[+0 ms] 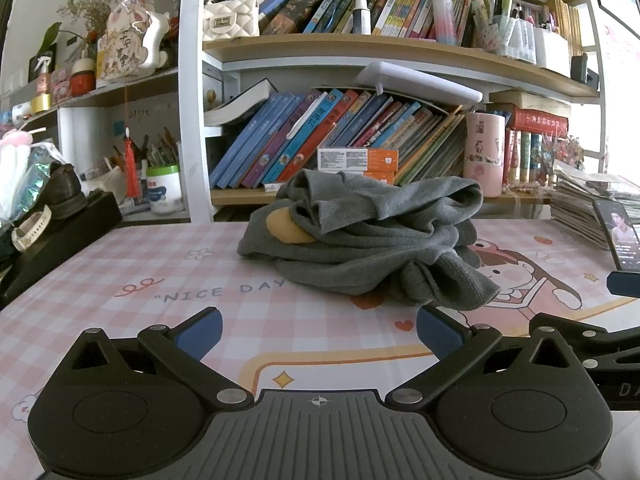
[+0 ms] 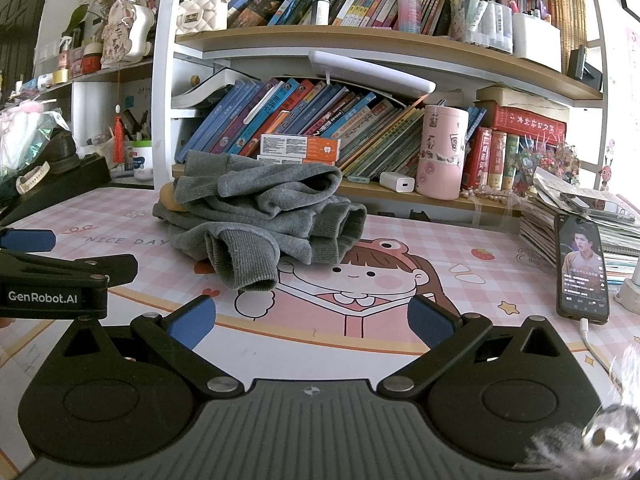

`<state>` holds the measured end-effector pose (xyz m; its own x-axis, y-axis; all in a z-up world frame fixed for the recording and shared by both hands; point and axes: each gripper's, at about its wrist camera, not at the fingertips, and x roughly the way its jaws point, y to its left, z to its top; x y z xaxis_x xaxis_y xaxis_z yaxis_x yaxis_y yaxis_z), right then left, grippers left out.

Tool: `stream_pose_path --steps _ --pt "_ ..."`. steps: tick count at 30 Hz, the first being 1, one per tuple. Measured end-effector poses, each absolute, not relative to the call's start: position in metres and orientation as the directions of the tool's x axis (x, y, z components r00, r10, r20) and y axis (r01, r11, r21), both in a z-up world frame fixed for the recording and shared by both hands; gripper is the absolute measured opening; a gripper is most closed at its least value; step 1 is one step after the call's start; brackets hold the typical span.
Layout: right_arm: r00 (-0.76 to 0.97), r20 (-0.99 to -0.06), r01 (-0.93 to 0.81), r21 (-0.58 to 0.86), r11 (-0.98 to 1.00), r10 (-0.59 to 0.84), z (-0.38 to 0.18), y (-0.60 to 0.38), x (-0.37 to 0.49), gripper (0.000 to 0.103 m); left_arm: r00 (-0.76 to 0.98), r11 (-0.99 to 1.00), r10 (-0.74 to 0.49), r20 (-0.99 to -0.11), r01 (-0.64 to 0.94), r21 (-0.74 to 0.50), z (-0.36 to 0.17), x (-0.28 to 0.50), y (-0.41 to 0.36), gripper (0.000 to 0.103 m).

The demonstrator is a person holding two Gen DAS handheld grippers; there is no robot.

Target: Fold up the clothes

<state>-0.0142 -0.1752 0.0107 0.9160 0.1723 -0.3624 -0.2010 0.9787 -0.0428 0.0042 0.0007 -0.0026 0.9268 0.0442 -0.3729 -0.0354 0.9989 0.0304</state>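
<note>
At the near edge of the desk, both claws are low over the mat and empty. Left gripper [image 1: 318,330]: jaws spread wide, blue pads clear of everything. Right gripper [image 2: 310,320]: same, released, nothing between the fingers. The two sit side by side; the left one's finger shows at the left margin of the right wrist view.

Ahead of both, well short of contact: the grey sweater [image 1: 368,236], dumped in a crumpled heap on the pink checked desk mat [image 1: 120,280]. A ribbed cuff [image 2: 244,260] hangs off the heap's near side toward the right claw. A yellow patch [image 1: 288,224] shows on the left flank. Hem, collar and shoulder seams cannot be made out from here.

Judgement: nothing folded yet; first step is to open the heap flat.

Risks:
- Grabbing the cuff alone would likely drag the whole bundle, not spread it; layers are tangled.
- A deep pinch into the heap may catch several layers, so the garment lifts as a wad.
- A smartphone [image 2: 582,268], screen lit, cable plugged, lies on the mat to the right beside a stack of papers [image 2: 580,216]. A wide sweep of the sleeve could snag the cable or knock the phone.
- Bookshelf [image 1: 360,52] stands close behind; items along its lower ledge could be toppled if cloth is flung back.
- Smooth mat: sweater may slide instead of unfolding.
</note>
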Motion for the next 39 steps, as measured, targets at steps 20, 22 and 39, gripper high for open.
stream_pose_path --steps 20,22,39 --pt "0.916 -0.362 -0.202 -0.042 0.978 0.174 0.0115 -0.1754 -0.0143 0.103 0.926 0.998 0.061 -0.371 -0.053 0.032 -0.0019 0.0041 0.0007 0.103" --pt "0.916 -0.361 -0.202 -0.042 0.978 0.174 0.0115 -0.1755 -0.0143 0.103 0.926 0.998 0.061 -0.371 -0.051 0.034 -0.0019 0.004 0.0001 0.103" --pt "0.916 -0.361 -0.202 -0.042 0.979 0.174 0.0109 -0.1755 -0.0144 0.103 0.927 0.998 0.055 -0.371 -0.043 0.04 -0.001 0.0046 -0.0009 0.103"
